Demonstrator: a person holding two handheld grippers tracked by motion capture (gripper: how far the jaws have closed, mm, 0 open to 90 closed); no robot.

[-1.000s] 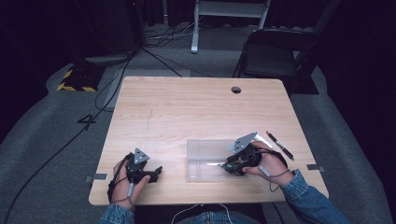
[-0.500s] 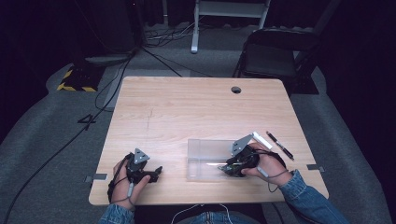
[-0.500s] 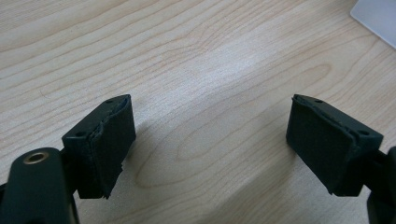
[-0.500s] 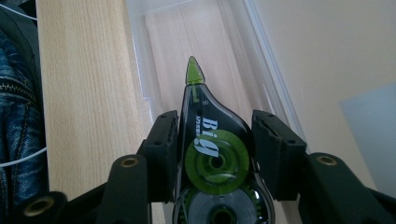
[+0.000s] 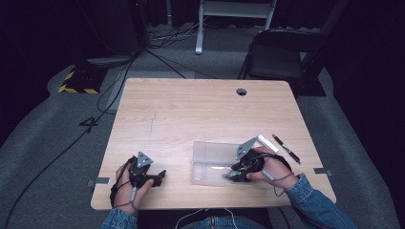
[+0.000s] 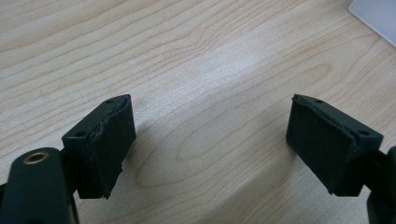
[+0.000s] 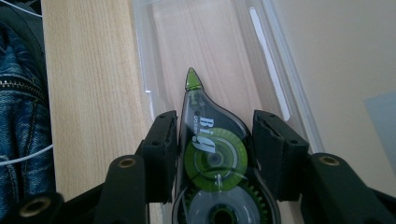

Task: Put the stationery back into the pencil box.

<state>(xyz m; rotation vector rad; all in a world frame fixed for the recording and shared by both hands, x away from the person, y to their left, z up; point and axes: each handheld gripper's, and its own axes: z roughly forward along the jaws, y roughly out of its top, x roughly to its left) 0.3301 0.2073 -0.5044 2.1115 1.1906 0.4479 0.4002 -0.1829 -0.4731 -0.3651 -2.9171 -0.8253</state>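
Between the right tongs (image 7: pixel 212 154), clenched on it, a correction-tape roller (image 7: pixel 210 154) points lengthwise over a clear tray (image 5: pixel 210 152); left tongs (image 6: pixel 210 144) released, well apart.

A light wooden bench (image 5: pixel 191 114) carries a clear plastic tray (image 5: pixel 210 155) near its front edge, with a white marker (image 5: pixel 266 143) and a black pen (image 5: pixel 286 149) to the tray's right.
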